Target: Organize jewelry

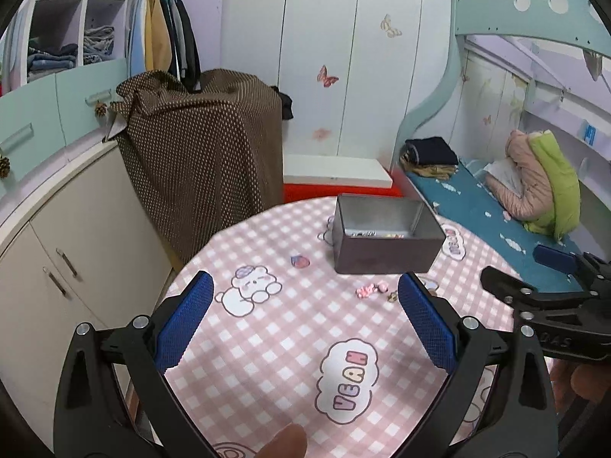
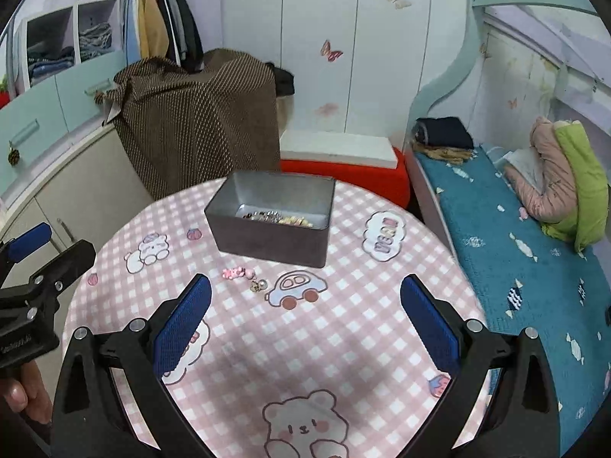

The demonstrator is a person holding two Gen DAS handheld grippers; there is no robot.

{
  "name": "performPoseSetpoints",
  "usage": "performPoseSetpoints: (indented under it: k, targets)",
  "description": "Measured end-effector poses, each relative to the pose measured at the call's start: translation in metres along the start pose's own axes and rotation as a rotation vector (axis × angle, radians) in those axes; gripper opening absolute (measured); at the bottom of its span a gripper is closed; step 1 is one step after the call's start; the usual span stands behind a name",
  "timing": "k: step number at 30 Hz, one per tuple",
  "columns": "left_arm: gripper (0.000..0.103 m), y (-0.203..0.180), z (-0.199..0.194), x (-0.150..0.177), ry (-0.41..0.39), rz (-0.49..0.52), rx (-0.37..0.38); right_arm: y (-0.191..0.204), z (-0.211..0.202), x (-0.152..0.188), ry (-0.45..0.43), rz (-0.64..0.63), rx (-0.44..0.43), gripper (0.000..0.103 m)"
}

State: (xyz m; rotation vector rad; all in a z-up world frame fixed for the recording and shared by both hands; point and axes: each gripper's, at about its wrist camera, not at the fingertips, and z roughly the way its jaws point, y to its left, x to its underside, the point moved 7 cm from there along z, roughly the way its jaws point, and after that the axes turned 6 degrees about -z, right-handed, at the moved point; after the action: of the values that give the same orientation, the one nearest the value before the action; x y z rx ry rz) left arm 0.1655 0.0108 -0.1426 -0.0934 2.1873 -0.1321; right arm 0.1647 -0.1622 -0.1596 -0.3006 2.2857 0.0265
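Note:
A grey metal box [image 1: 385,253] [image 2: 267,242] stands at the far side of a round table and holds several jewelry pieces [image 2: 277,217]. A pink beaded piece [image 1: 370,289] [image 2: 236,273] and a small metallic piece [image 2: 259,285] [image 1: 391,297] lie on the cloth in front of the box. My left gripper [image 1: 305,305] is open and empty, above the table short of the pink piece. My right gripper [image 2: 305,305] is open and empty, above the table near the car print. Each gripper shows at the edge of the other's view.
The round table [image 2: 343,343] has a pink checked cloth. A bed with a blue mattress [image 2: 515,252] stands right of it. A brown cloth-covered object [image 1: 206,152], a cabinet [image 1: 76,236] and a red stool with a white board [image 2: 343,168] stand behind.

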Motion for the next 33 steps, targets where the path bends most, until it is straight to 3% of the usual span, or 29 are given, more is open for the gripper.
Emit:
performPoseSetpoints:
  k: [9, 18, 23, 30, 33]
  targets:
    - [0.097, 0.002, 0.035, 0.012, 0.066, 0.016, 0.001, 0.012, 0.071, 0.016, 0.139, -0.029, -0.045, 0.096]
    - [0.097, 0.002, 0.071, 0.025, 0.153, 0.019, 0.003, 0.023, 0.113, 0.022, 0.205, -0.030, -0.067, 0.093]
    - [0.097, 0.004, 0.083, 0.029, 0.184, 0.009, 0.014, 0.027, 0.126, 0.025, 0.233, -0.038, -0.066, 0.064]
    - [0.097, 0.004, 0.091, 0.031, 0.198, 0.013, 0.016, 0.032, 0.129, 0.027, 0.214, -0.065, -0.081, 0.042]
    - [0.097, 0.002, 0.093, 0.030, 0.199, 0.016, 0.020, 0.038, 0.128, 0.026, 0.209, -0.082, -0.093, 0.026]
